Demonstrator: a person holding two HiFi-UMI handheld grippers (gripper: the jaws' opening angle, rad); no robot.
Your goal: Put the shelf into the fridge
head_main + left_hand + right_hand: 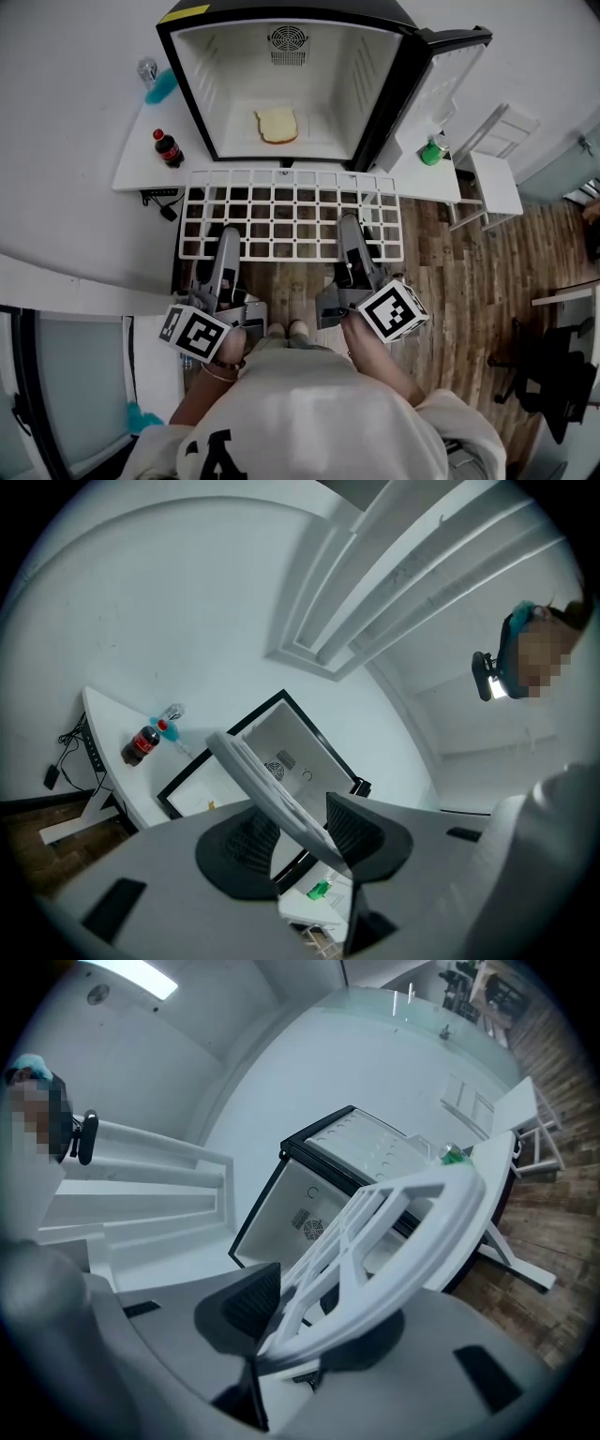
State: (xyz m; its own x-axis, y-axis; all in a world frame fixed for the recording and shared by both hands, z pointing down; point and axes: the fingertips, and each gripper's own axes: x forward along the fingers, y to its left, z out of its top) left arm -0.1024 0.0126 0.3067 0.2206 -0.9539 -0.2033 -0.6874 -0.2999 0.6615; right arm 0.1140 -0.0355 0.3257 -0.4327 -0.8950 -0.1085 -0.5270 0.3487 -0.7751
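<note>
Left side: cola bottle [168, 148] stands on the white counter [129, 167], just left of the fridge [192, 75] and near the shelf's far-left corner. Keep that corner off it.

Left gripper [228, 236]: fingers clenched on the near edge of the shelf [291, 211], with the grid bar pinched between the pads. The white grid shelf is in the air, roughly flat, in front of the open fridge mouth. Its far edge is just short of the opening and not yet inside.

Step in hand, as I judge it: carry the shelf in. Push both grippers forward together at the same rate and keep the shelf level and square to the opening, so it doesn't skew and jam.

The shelf looks nearly as wide as the cavity, so there's little spare room at either side wall. Centre it first. A bread slice [277, 125] lies on the fridge floor, so enter above it.

Right gripper [351, 227]: fingers likewise clamped on the shelf's near edge.

Right side: the open fridge door [448, 80] and a green bottle [432, 150] sit close to the shelf's far-right corner. The wood floor [487, 253] behind gives free room to back off.
</note>
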